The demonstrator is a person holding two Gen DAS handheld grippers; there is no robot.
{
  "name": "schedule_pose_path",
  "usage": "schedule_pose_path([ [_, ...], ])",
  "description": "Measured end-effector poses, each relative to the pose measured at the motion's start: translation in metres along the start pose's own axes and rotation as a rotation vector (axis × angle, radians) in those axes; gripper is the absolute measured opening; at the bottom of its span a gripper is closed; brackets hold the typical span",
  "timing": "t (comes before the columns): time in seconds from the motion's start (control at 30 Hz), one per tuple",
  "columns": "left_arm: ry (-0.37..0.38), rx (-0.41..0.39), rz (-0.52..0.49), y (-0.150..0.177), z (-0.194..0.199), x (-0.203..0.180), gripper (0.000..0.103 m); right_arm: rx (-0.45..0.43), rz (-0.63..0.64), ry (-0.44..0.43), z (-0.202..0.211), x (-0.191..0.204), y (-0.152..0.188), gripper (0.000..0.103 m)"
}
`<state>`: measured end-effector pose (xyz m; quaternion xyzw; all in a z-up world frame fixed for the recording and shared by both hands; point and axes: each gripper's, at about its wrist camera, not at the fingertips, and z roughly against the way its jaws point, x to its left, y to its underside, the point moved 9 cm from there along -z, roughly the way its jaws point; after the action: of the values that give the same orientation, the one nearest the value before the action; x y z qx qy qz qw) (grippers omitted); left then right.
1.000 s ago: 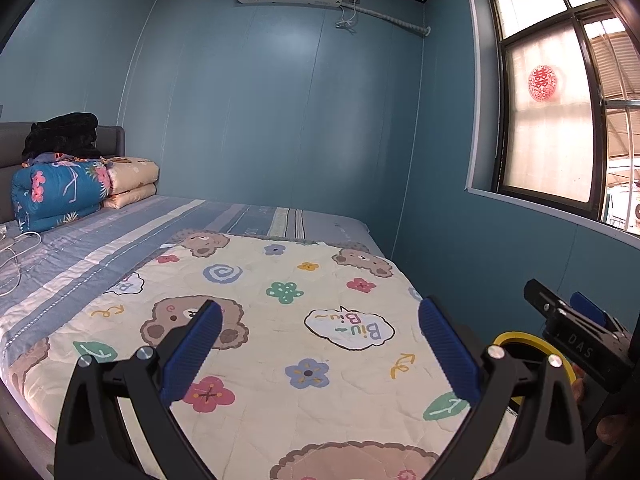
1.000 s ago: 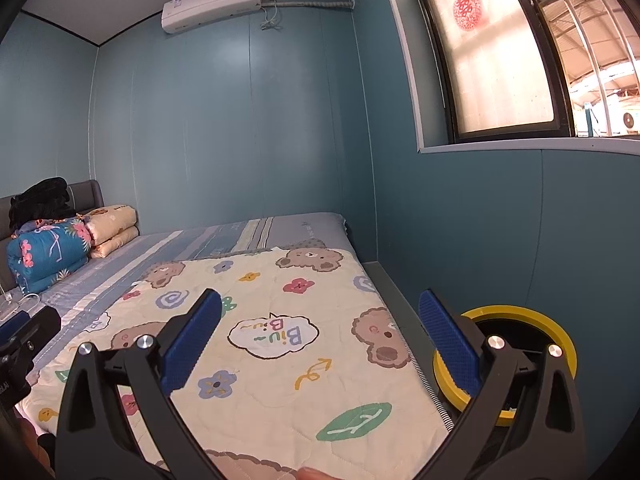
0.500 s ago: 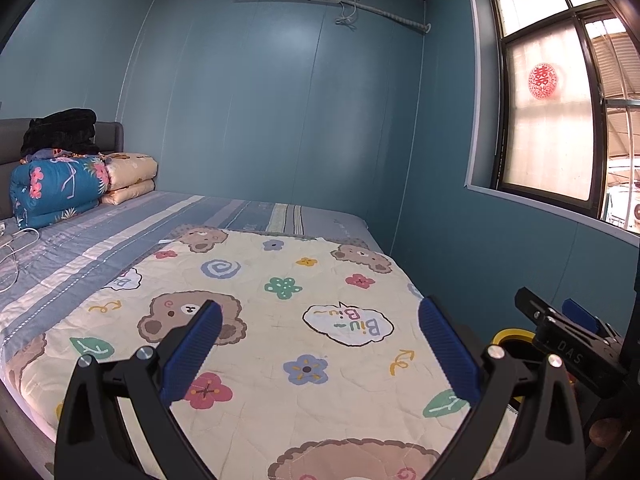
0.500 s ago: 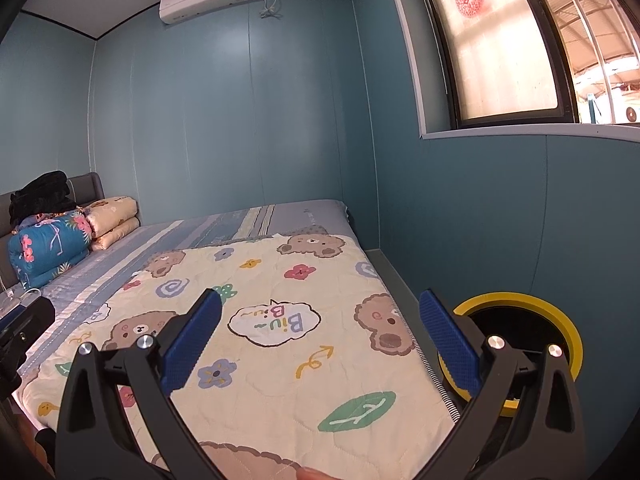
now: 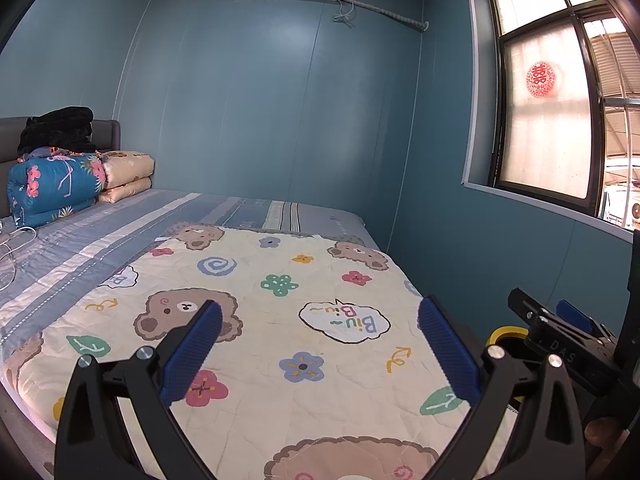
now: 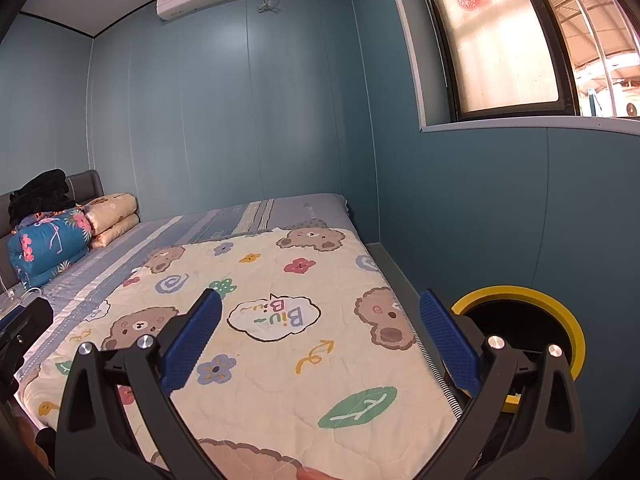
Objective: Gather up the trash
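No loose trash shows on the bed in either view. A bin with a yellow rim point(image 6: 516, 293) and a black inside stands on the floor between the bed's right side and the blue wall; in the left wrist view only a sliver of its rim point(image 5: 501, 333) shows. My left gripper point(image 5: 320, 320) hangs open over the cartoon bear quilt point(image 5: 276, 304) with nothing between its blue pads. My right gripper point(image 6: 320, 314) is also open and holds nothing, over the quilt point(image 6: 280, 280) near its right edge, with the bin just beyond its right finger.
Folded quilts and a black garment point(image 5: 60, 168) are stacked at the headboard, with a white cable point(image 5: 12, 244) beside them. The window point(image 5: 548, 120) is in the right wall. The other gripper's body point(image 5: 560, 344) is at the right edge. A fingertip point(image 6: 316, 473) shows at the bottom.
Both grippers have drifted a little while staying open. In the right wrist view the bin has come further into sight. In the left wrist view the right gripper sits lower.
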<state>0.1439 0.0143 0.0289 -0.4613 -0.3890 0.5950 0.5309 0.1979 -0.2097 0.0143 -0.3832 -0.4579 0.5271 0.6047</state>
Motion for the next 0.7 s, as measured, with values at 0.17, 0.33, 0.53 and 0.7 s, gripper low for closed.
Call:
schedule_pose_path([
  [0.17,0.004,0.003,-0.002,0.0004,-0.0012,-0.0006,0.095,0.004,-0.004,0.001,-0.0002,-0.0007,0.0015,0.095],
  [0.33,0.005,0.004,-0.005,0.0009,-0.0014,-0.0016,0.095,0.005,-0.003,0.002,-0.0005,-0.0012,0.0021,0.095],
  [0.53,0.002,0.004,-0.005,0.0014,-0.0017,-0.0022,0.095,0.012,-0.009,0.002,-0.0003,-0.0029,0.0033,0.095],
  [0.7,0.006,0.006,0.001,0.0021,-0.0033,-0.0007,0.095,0.014,-0.011,0.000,-0.0008,-0.0038,0.0032,0.095],
])
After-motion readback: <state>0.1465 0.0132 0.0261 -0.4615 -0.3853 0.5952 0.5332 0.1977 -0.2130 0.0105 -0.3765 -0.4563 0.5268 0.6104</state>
